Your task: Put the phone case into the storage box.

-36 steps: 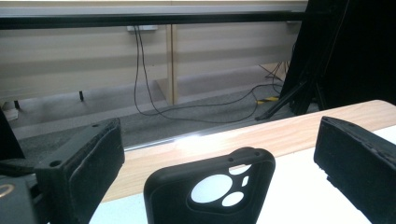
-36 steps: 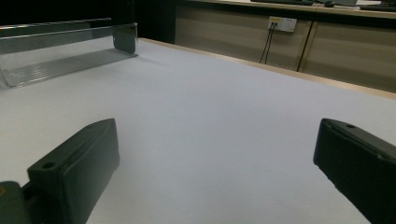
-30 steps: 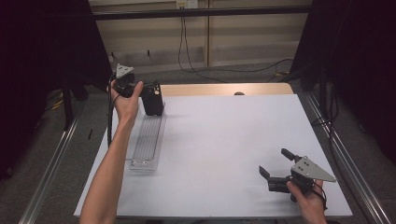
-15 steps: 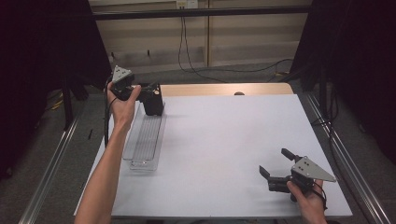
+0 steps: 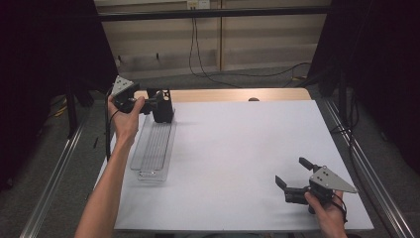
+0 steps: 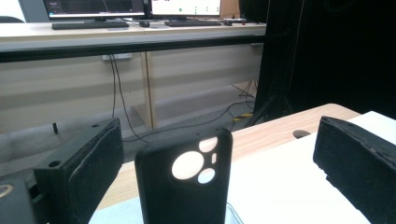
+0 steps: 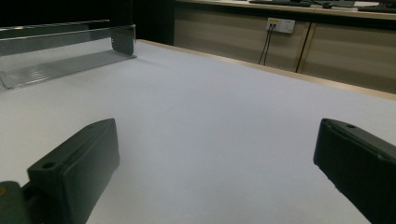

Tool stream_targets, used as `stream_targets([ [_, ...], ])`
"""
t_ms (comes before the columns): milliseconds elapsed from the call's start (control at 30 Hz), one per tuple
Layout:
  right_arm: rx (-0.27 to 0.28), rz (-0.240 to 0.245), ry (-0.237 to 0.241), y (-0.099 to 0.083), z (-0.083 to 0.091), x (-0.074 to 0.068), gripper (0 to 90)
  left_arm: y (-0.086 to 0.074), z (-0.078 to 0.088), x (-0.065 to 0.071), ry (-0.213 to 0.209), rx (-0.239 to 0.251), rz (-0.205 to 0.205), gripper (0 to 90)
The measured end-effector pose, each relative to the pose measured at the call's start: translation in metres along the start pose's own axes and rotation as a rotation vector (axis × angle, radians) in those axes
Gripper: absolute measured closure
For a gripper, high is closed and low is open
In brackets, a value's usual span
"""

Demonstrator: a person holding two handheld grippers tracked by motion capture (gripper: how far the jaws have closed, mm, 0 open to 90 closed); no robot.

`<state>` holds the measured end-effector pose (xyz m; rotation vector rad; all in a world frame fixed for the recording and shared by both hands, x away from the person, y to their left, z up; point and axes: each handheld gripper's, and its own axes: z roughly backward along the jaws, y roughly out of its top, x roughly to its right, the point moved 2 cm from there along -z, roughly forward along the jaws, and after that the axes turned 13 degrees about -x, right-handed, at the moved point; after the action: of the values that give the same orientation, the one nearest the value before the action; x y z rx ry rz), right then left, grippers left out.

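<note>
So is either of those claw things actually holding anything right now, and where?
Nothing is gripped. The left gripper stands open around an upright black phone case, jaws apart from its sides. The right gripper is open over the bare white table.

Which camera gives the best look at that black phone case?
The left gripper view: the phone case stands upright between the open jaws, camera cutouts plain. The high view shows it as a small dark block at the clear tray's far end.
</note>
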<state>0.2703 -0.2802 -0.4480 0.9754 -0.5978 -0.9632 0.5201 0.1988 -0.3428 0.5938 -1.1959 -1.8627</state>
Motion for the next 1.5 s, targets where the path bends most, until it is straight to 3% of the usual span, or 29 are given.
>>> stream_targets([
  [200,0.000,-0.002,-0.003,0.000,-0.001,0.000,0.0,-0.009,0.004,0.006,-0.019,-0.002,0.011,2.5],
  [467,0.002,-0.007,-0.014,0.000,0.002,0.001,0.0,-0.017,0.012,0.017,-0.057,0.005,-0.009,2.5],
  [733,0.005,-0.008,-0.023,0.000,0.003,0.002,0.0,-0.023,0.018,0.035,-0.055,-0.007,-0.073,2.5],
  [967,0.006,-0.009,-0.025,0.000,0.004,0.001,0.0,-0.031,0.021,0.045,-0.098,-0.014,-0.052,3.2],
  [1233,0.014,-0.011,-0.029,0.000,0.005,0.001,0.0,-0.041,0.026,0.054,-0.089,-0.031,-0.061,4.8],
  [1333,0.015,-0.009,-0.030,0.000,0.005,0.001,0.0,-0.043,0.032,0.056,-0.105,-0.013,-0.032,4.7],
  [1400,0.016,-0.011,-0.031,0.000,0.005,0.002,0.0,-0.045,0.036,0.058,-0.094,-0.016,-0.039,3.5],
  [1500,0.018,-0.010,-0.031,0.001,0.006,0.001,0.0,-0.048,0.042,0.061,-0.119,-0.007,-0.017,2.9],
])
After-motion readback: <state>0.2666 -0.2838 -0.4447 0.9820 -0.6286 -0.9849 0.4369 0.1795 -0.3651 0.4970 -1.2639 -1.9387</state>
